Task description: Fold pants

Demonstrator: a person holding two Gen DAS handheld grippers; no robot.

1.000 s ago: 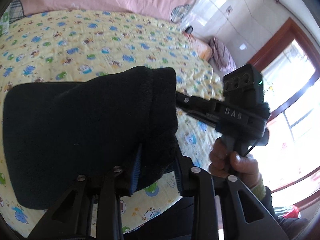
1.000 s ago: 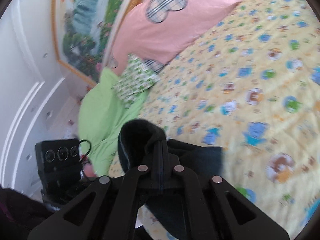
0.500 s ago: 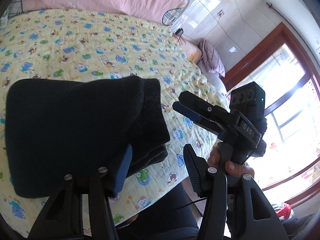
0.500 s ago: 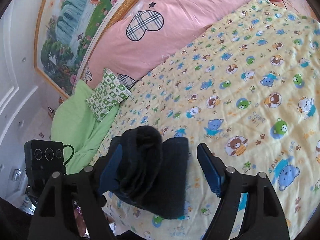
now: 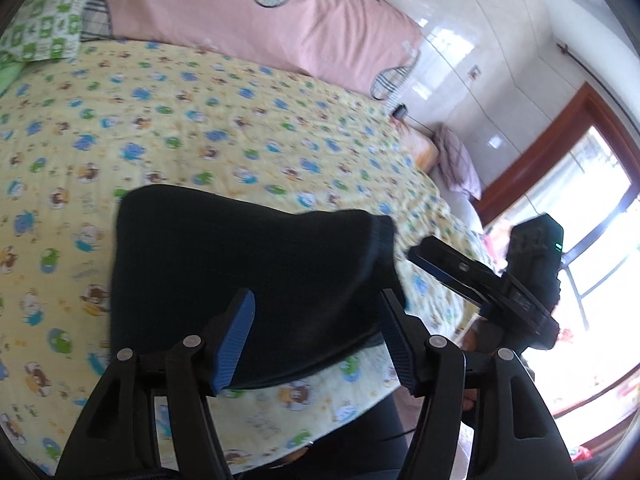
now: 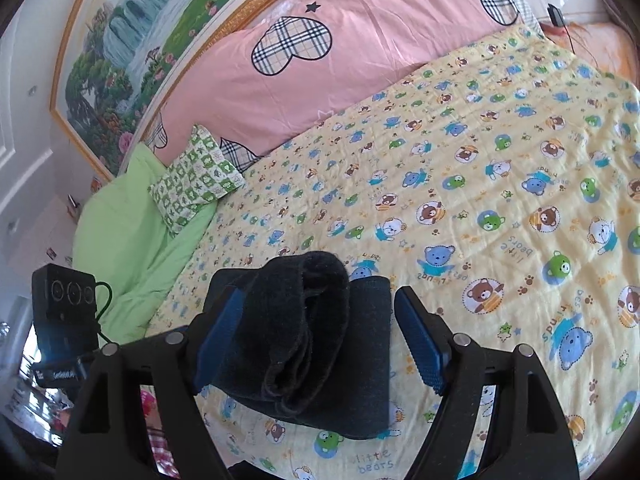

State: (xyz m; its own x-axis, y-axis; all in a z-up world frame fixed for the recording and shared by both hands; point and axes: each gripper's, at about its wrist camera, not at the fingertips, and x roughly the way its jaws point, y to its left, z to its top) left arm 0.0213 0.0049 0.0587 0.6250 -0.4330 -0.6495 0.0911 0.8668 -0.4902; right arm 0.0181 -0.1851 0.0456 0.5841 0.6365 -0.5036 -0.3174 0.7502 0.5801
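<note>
Folded black pants (image 5: 248, 276) lay as a thick, compact bundle on a yellow bedsheet (image 5: 224, 136) printed with cartoon bears, close to the sheet's near edge. From the left wrist view, left gripper (image 5: 316, 336) hung just above the near side of the pants, blue-padded jaws opening and clear of the cloth, with the fabric behind the gap but not pinched. From the right wrist view, right gripper (image 6: 320, 336) stood wide apart on either side of the pants' rolled, layered end (image 6: 304, 320), pads (image 6: 420, 340) not pressing on it. Right gripper also seen in the left view, to the right of the pants and off the cloth. Beyond the pants, at the head of the bed: a pink pillow (image 6: 320, 52) with plaid hearts, a small green patterned cushion (image 6: 192, 180), a light green blanket (image 6: 128, 232). Above the pillow, a gold-framed landscape painting (image 6: 132, 48).
</note>
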